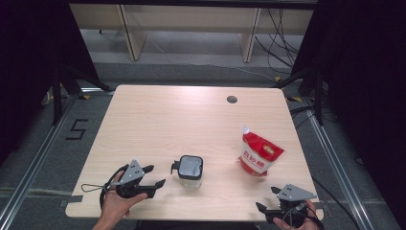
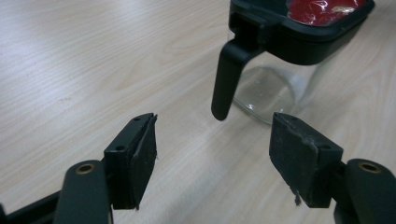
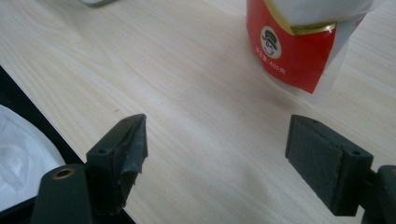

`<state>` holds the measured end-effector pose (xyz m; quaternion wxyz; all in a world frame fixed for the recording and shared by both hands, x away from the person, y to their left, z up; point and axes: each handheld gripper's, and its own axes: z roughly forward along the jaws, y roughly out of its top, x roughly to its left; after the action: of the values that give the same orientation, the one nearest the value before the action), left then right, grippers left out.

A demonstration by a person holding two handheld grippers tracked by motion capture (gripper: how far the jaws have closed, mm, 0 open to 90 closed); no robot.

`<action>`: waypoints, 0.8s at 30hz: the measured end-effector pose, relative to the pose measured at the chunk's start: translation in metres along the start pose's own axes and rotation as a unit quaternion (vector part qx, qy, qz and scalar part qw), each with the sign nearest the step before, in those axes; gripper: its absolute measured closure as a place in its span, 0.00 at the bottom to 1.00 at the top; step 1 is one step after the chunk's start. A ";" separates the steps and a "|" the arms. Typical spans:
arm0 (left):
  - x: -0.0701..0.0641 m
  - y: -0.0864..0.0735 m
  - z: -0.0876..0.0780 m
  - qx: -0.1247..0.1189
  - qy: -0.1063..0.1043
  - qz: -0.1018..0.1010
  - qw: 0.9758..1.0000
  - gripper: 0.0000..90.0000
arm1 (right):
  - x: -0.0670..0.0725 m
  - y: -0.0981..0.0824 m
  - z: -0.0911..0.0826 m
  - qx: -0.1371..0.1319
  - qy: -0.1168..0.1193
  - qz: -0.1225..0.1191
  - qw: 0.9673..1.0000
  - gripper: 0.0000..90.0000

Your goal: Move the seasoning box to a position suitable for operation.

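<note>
A clear glass jar (image 1: 191,171) with a black lid and a black side handle (image 1: 174,167) stands at the front middle of the wooden table (image 1: 191,120). My left gripper (image 1: 157,175), held by a hand, lies just left of it and is open. In the left gripper view the handle (image 2: 226,79) hangs just ahead of the open left gripper (image 2: 213,129), not between the pads. A red and white spouted pouch (image 1: 259,155) stands at the right. My right gripper (image 1: 266,198) rests open at the front right edge, with the pouch (image 3: 294,51) ahead of its empty jaws (image 3: 217,128).
A round cable hole (image 1: 232,99) sits in the table's far side. The table's front edge runs close under the right gripper, with something white (image 3: 14,154) below it. Wooden furniture legs (image 1: 131,31) and cables lie on the floor beyond.
</note>
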<state>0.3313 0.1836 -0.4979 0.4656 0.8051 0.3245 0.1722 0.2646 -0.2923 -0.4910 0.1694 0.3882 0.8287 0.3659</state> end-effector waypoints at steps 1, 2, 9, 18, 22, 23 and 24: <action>0.000 0.000 0.000 0.000 0.000 0.000 1.000 0.40 | 0.000 0.000 0.000 0.000 0.000 0.000 1.000 0.25; 0.001 0.001 0.003 -0.001 -0.003 0.005 1.000 0.40 | -0.001 0.000 0.000 -0.004 0.000 -0.006 1.000 0.25; -0.004 0.006 0.024 -0.002 -0.029 0.019 0.999 0.52 | 0.000 -0.002 -0.001 -0.001 0.002 -0.006 1.000 0.25; -0.007 0.014 0.038 -0.011 -0.029 0.036 0.999 0.63 | 0.000 -0.003 0.000 0.003 0.005 0.002 1.000 0.26; -0.005 0.016 0.040 -0.020 -0.038 0.036 0.998 0.68 | -0.001 -0.002 -0.001 -0.001 0.004 -0.009 1.000 0.26; -0.005 0.016 0.040 -0.020 -0.038 0.036 0.998 0.69 | -0.001 -0.002 -0.001 -0.001 0.004 -0.010 1.000 0.26; -0.005 0.016 0.040 -0.020 -0.039 0.039 0.998 0.70 | -0.002 -0.003 0.000 -0.002 0.011 -0.008 1.000 0.26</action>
<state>0.3561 0.1493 -0.5044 0.4864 0.8140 0.2712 0.1653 0.2642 -0.2946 -0.4928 0.1642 0.3769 0.8328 0.3707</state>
